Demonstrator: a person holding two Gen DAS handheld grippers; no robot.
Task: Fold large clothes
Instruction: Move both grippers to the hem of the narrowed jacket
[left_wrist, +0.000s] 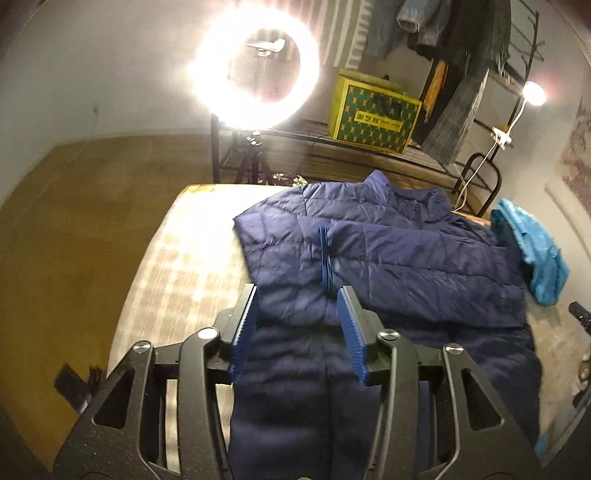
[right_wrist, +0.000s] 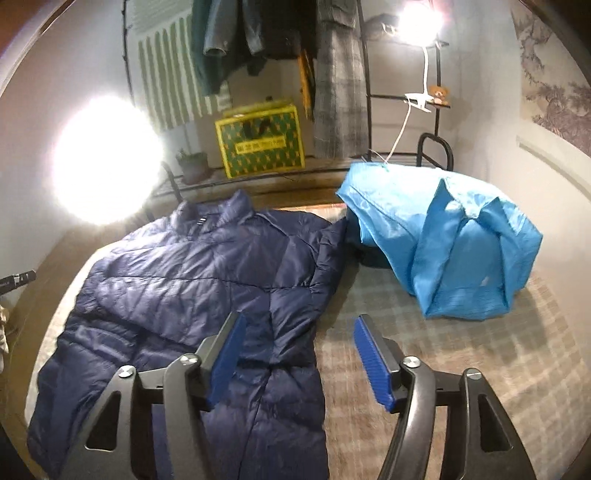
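A big puffy dark blue jacket (right_wrist: 192, 280) lies flat on the checked bed cover (right_wrist: 461, 354). Beside it sits a crumpled, shiny light blue jacket (right_wrist: 454, 240). The left gripper (left_wrist: 299, 321) and right gripper (right_wrist: 299, 350) hang above, jaws apart, holding nothing.

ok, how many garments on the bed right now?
2. The navy puffer jacket lies spread flat on the left side of the bed in the right wrist view; the light blue jacket sits crumpled at the far right. Anything beneath them is hidden.
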